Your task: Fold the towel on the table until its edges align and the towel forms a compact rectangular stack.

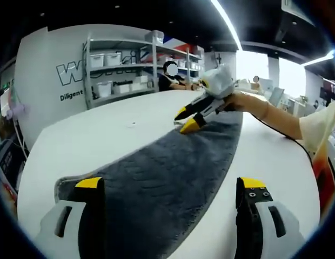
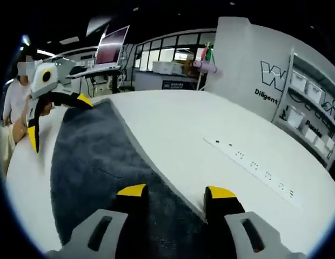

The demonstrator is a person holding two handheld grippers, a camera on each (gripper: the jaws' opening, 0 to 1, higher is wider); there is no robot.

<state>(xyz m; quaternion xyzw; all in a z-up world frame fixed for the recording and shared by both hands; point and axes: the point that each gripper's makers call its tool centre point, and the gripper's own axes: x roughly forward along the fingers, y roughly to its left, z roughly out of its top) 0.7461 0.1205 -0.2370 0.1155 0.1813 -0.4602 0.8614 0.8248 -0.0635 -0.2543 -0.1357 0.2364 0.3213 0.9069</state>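
Farther off, storage shelves (image 1: 136, 67); nearer, dark towel (image 2: 97, 172), white table (image 2: 210, 135)

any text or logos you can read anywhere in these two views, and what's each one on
"W...", big outlined letters on the white wall, cut off by the shelf rack; the rest cannot be read.
"Diligent", small line under them on that wall; it runs on behind the rack.
Marks on the flat strip on the table: too small to read.

Towel (image 1: 167, 178) lies flat on table (image 1: 92, 140), one tool (image 1: 168, 190) at each end.
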